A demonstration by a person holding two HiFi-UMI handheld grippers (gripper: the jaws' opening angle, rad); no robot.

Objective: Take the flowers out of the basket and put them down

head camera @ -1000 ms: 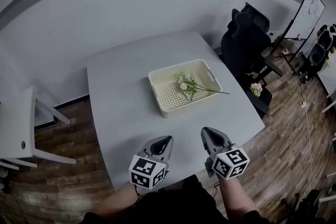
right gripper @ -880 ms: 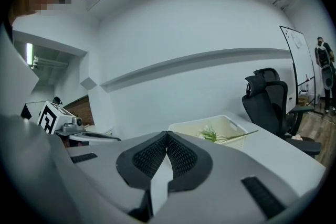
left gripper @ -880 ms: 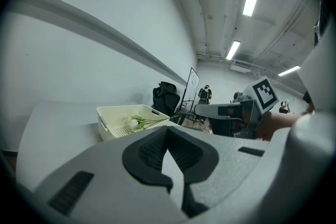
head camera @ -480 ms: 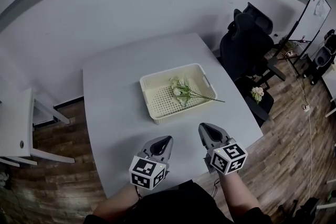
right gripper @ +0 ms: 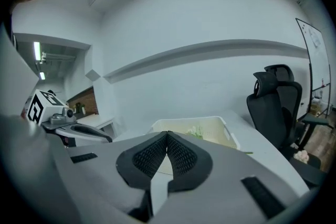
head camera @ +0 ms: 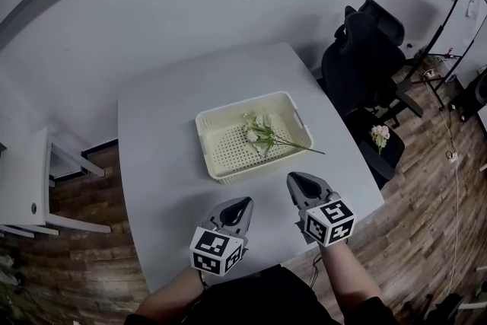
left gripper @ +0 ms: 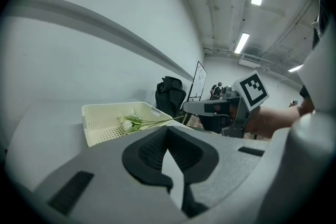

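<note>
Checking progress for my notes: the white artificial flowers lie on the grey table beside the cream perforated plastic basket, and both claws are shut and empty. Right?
Not quite. The head view shows the white artificial flowers inside the cream perforated plastic basket, which stands on the grey table. The left claw and right claw are shut and empty.

Cream perforated basket [head camera: 236,170] — white, green-stemmed flowers [head camera: 257,135] — grey table [head camera: 160,141]
</note>
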